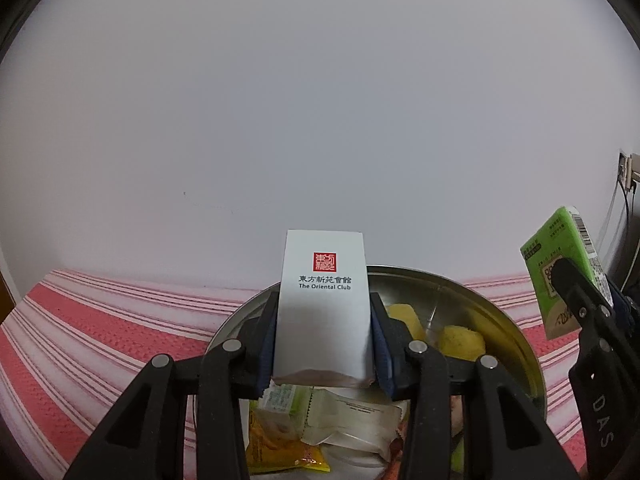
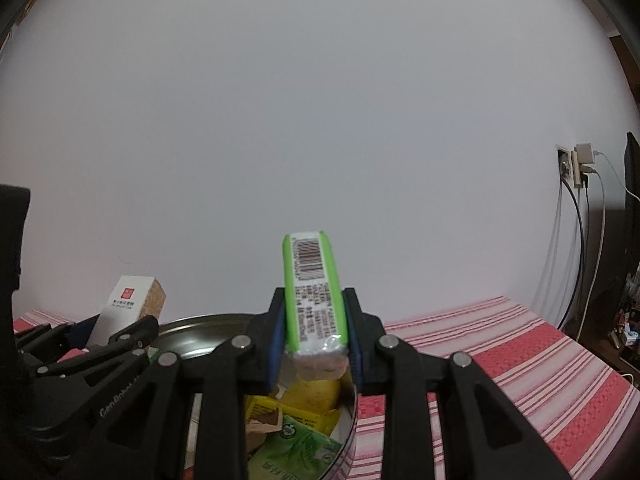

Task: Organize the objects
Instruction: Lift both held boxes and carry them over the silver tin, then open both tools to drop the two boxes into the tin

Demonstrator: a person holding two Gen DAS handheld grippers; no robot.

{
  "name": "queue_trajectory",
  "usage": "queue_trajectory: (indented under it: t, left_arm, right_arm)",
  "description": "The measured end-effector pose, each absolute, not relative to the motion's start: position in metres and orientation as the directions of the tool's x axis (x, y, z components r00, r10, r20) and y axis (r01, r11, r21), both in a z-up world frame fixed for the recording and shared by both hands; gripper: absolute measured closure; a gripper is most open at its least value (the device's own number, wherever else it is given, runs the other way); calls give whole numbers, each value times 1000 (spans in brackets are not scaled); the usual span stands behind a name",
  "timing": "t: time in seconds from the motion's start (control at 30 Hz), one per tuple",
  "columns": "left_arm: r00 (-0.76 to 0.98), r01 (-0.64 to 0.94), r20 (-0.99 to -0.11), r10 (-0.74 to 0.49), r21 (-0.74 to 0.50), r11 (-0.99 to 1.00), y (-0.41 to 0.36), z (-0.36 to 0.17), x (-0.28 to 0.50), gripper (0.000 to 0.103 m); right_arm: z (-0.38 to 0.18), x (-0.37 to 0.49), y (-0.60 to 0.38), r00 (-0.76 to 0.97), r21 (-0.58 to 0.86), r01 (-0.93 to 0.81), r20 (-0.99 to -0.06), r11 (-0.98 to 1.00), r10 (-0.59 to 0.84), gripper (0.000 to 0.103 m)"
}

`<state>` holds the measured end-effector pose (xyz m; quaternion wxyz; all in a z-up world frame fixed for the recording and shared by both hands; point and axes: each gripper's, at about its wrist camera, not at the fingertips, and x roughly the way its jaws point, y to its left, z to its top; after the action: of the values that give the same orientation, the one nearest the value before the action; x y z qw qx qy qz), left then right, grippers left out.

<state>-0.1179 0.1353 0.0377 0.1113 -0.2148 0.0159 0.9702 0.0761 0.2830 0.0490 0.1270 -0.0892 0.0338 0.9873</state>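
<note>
- Gripping a white rectangular paper box point(image 1: 324, 304) printed with a red square seal and the words "The Oriental Club", the left gripper point(image 1: 323, 344) is seen with its blue-padded black fingers point(image 1: 267, 344) pressed against both long sides of the box.
- The white box is held upright above a round shiny metal tin point(image 1: 516, 332), clear of what lies inside it.
- In the right wrist view the same box point(image 2: 128, 308) is shown tilted, with a tan, cork-like end face turned toward the camera, and the left gripper point(image 2: 108, 336) is seen at the left edge.
- A slim green plastic-wrapped packet point(image 2: 314, 300) with a white barcode label is clamped edge-on between the pads of the right gripper point(image 2: 316, 340), its crimped silver end toward the camera.
- The green packet point(image 1: 560, 272) is also seen at the right edge of the left wrist view, held in the right gripper point(image 1: 580, 300) beside the tin's rim and above it.
- Inside the metal tin point(image 2: 192, 328) a yellow lemon-like fruit point(image 1: 460, 340), yellow snack packets point(image 1: 280, 456), a white crinkle-edged sachet point(image 1: 352, 420) and a green leaf-printed pouch point(image 2: 296, 452) are piled loosely.
- The tin is set on a red-and-white striped cloth point(image 2: 520, 360) against a plain white wall point(image 1: 320, 120).
- A wall socket with plugged-in chargers and hanging cables point(image 2: 576, 168) is seen at the right.
</note>
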Motion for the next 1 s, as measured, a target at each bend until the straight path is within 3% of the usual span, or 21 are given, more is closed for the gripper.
queue_trajectory:
  t: [1.0]
  left_arm:
    - [-837,-209,-529,140,73,-975,140,23,-138,60]
  right_arm:
    - [28,54,308,-938,11,-204,-290,-979,192,77]
